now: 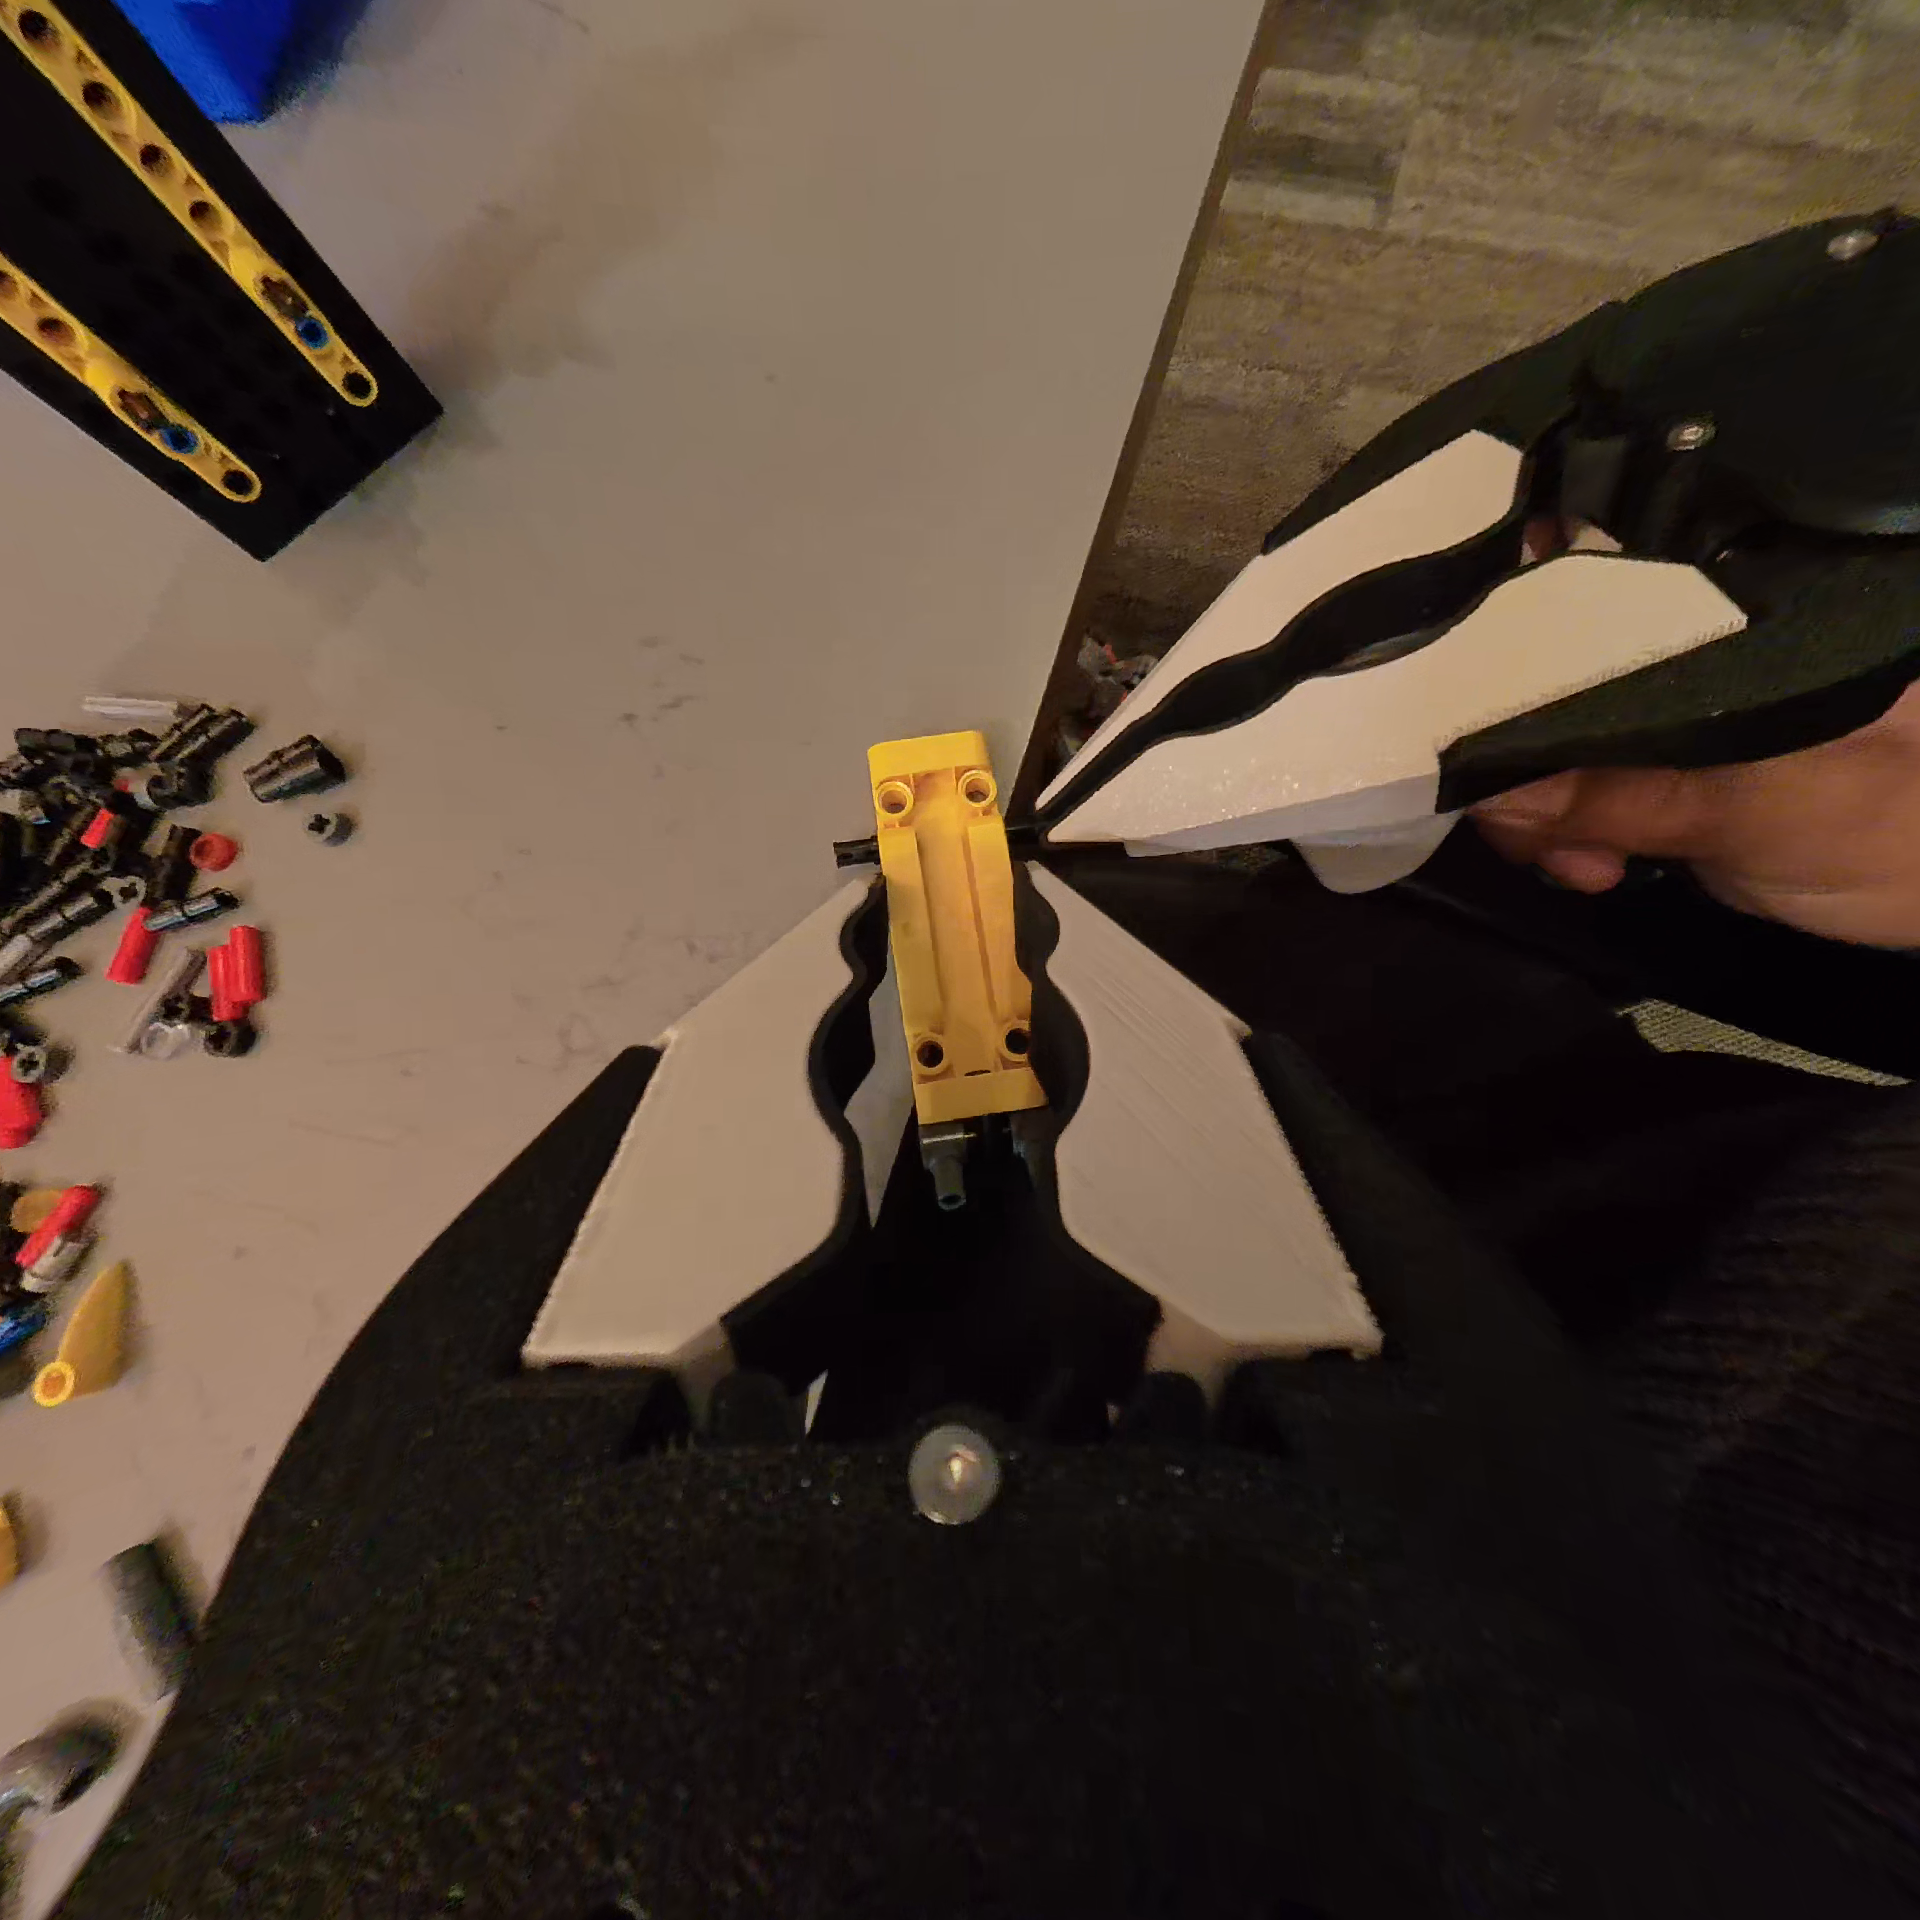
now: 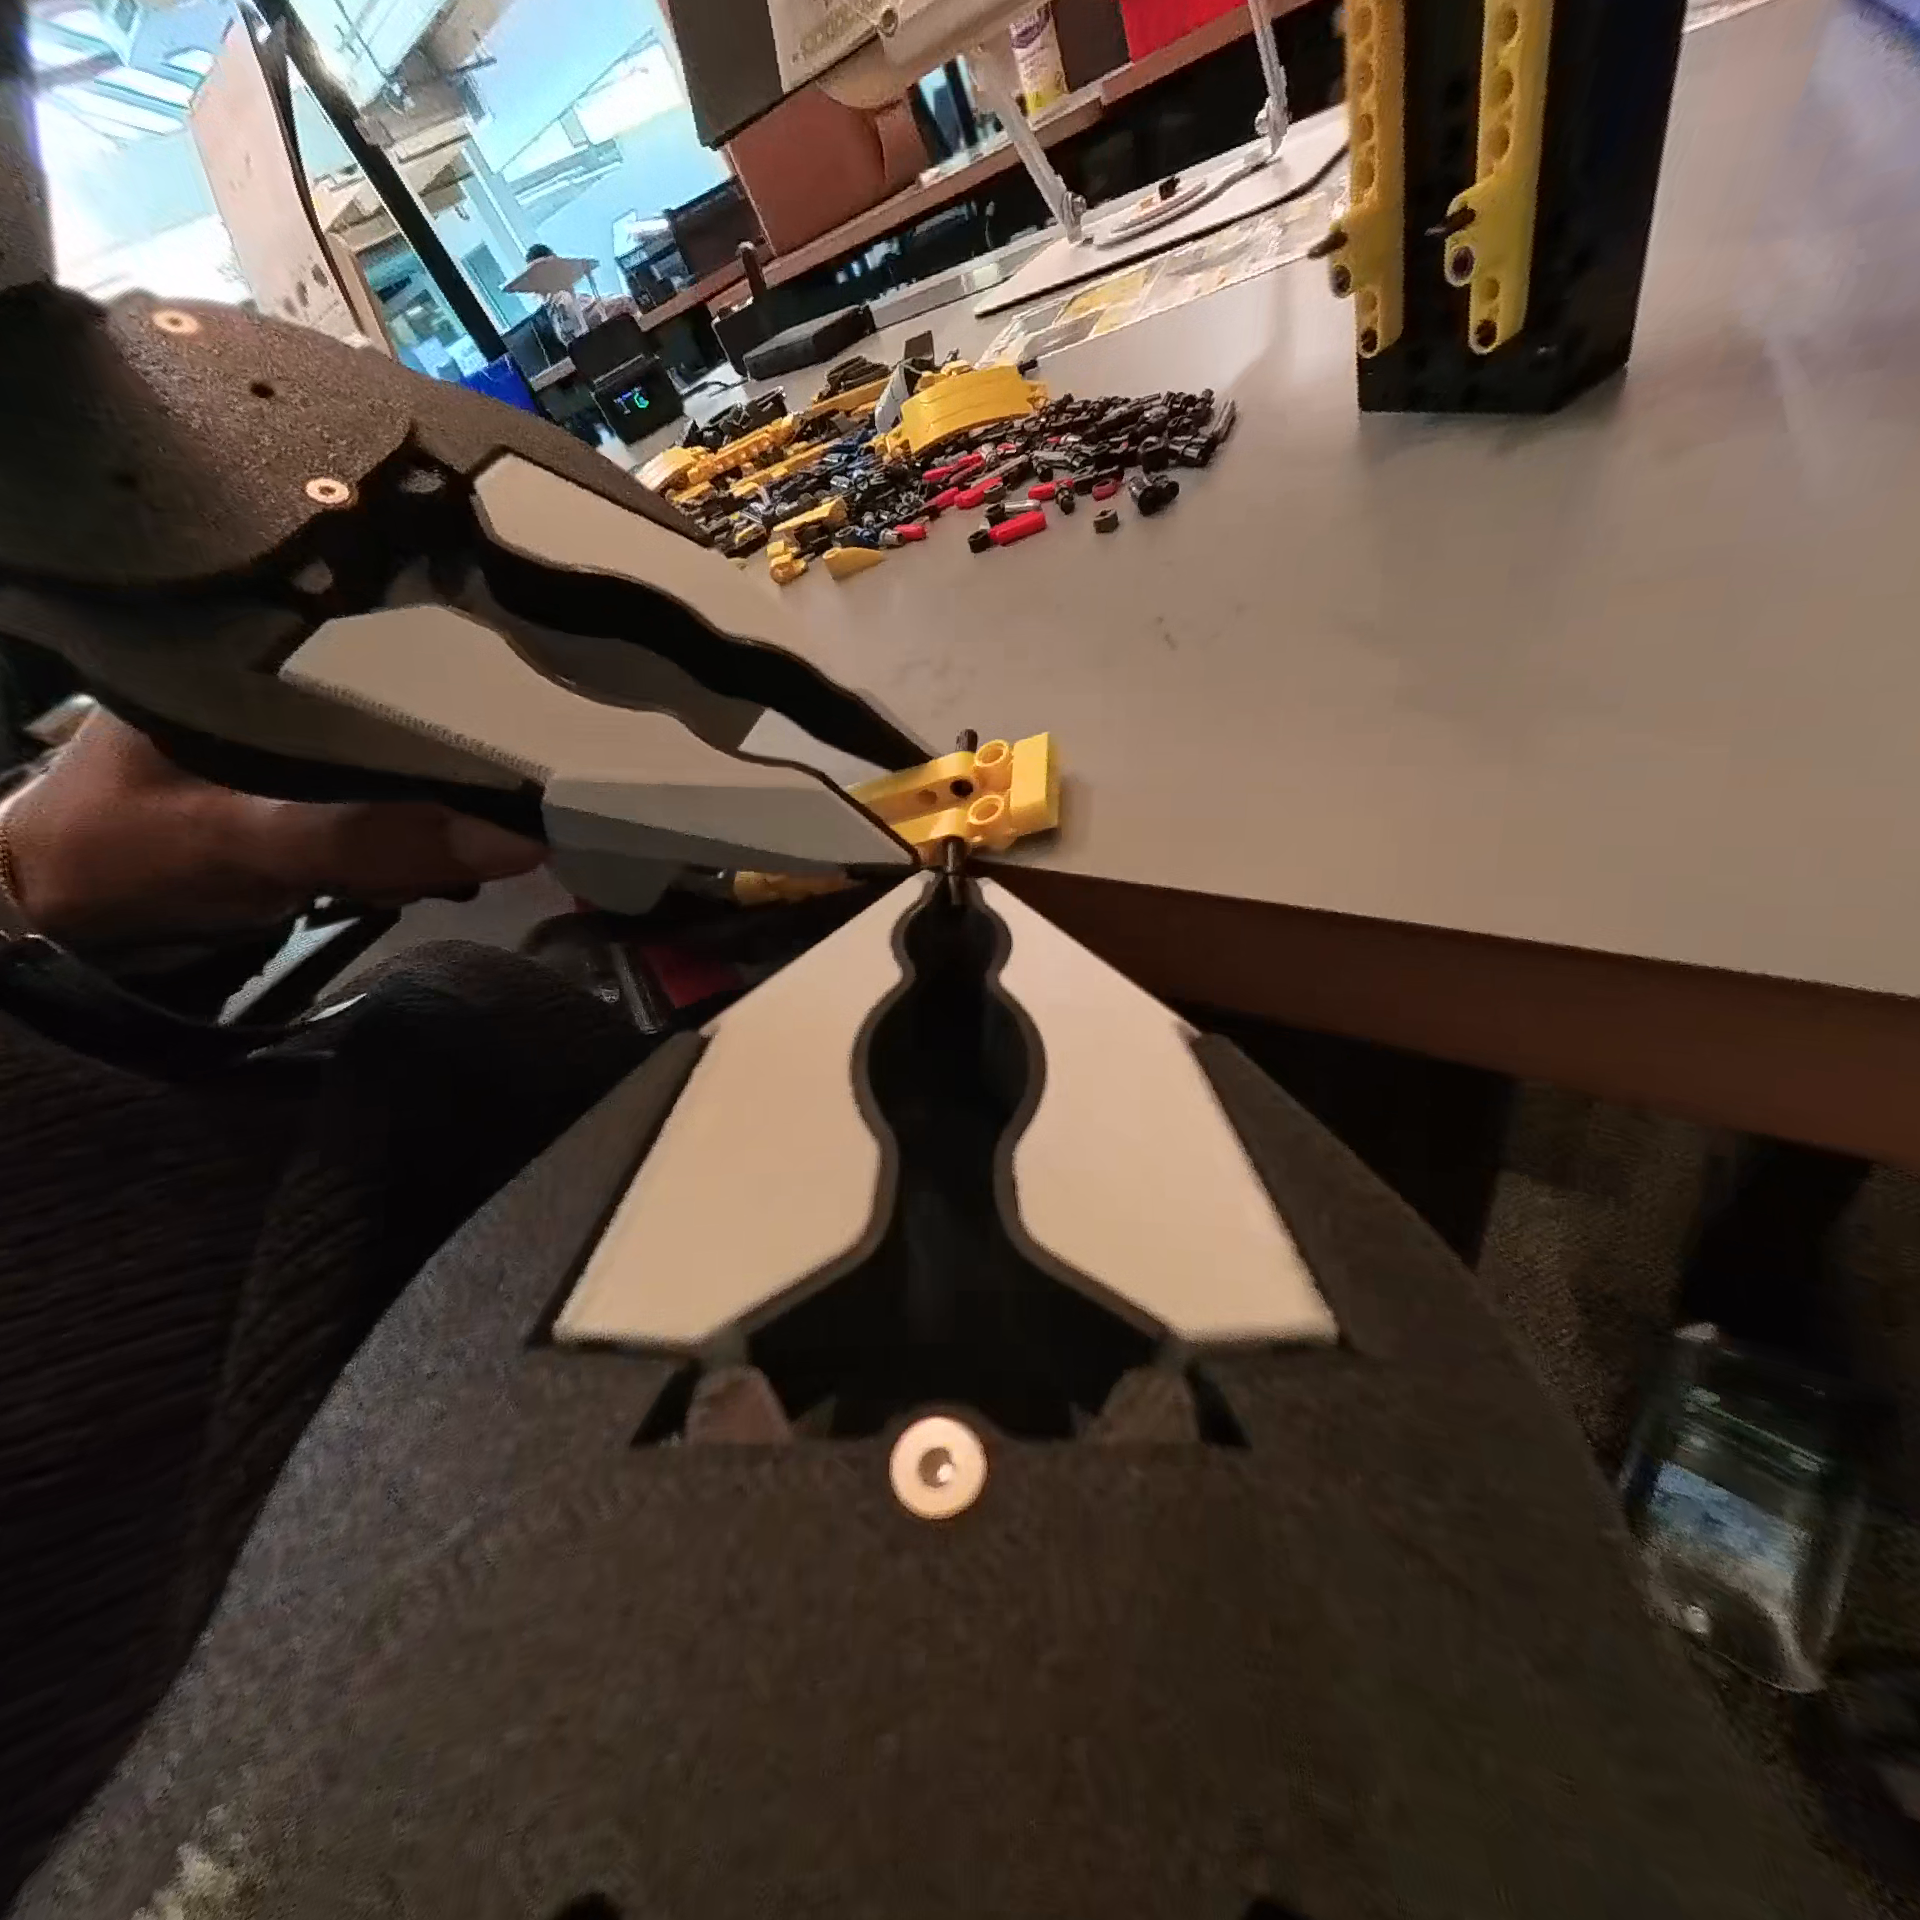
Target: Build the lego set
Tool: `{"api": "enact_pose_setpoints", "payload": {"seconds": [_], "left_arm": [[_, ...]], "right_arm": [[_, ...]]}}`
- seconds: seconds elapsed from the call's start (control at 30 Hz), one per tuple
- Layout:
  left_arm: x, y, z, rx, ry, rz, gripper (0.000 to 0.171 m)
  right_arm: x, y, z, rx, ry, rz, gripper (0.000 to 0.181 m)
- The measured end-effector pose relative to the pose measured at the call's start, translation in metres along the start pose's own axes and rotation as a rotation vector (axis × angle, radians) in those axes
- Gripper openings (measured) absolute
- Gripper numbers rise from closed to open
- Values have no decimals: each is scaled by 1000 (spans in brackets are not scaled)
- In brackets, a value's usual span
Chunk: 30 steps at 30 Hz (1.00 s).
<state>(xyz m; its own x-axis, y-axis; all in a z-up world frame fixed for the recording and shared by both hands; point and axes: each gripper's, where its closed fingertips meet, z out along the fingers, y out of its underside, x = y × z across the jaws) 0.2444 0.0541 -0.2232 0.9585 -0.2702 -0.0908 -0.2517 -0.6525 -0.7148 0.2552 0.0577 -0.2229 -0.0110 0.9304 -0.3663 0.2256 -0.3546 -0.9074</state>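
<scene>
My left gripper (image 1: 951,888) is shut on a yellow panel piece (image 1: 961,935) and holds it level at the table's near edge. A thin black pin (image 1: 854,852) passes crosswise through the piece's far end. My right gripper (image 1: 1042,823) comes in from the right, and its tips are closed on the pin's right end. In the right wrist view my right gripper (image 2: 951,883) pinches the black pin (image 2: 951,860) just below the yellow piece (image 2: 997,795). The left gripper (image 2: 920,808) reaches in from the left there.
A black block with two yellow holed beams (image 1: 208,312) stands on the grey table (image 1: 675,416), also in the right wrist view (image 2: 1507,208). Loose black, red and yellow parts (image 1: 125,935) lie in a pile (image 2: 935,468). The table edge (image 1: 1143,468) runs beside the grippers. The tips of both grippers are at nearly the same place.
</scene>
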Motion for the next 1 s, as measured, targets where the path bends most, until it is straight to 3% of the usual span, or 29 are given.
{"api": "enact_pose_setpoints", "payload": {"seconds": [0.13,0.3,0.73,1.0], "left_arm": [[0,0,0,-15,6,1,24],[1,0,1,-40,-9,21,24],[0,-1,1,-34,34,-53,24],[1,-1,1,-25,83,-141,23]], "right_arm": [[0,-1,-1,1,-16,22,3],[1,-6,-4,58,-109,179,2],[1,-6,-1,-26,218,-444,2],[4,4,4,-45,197,-427,1]]}}
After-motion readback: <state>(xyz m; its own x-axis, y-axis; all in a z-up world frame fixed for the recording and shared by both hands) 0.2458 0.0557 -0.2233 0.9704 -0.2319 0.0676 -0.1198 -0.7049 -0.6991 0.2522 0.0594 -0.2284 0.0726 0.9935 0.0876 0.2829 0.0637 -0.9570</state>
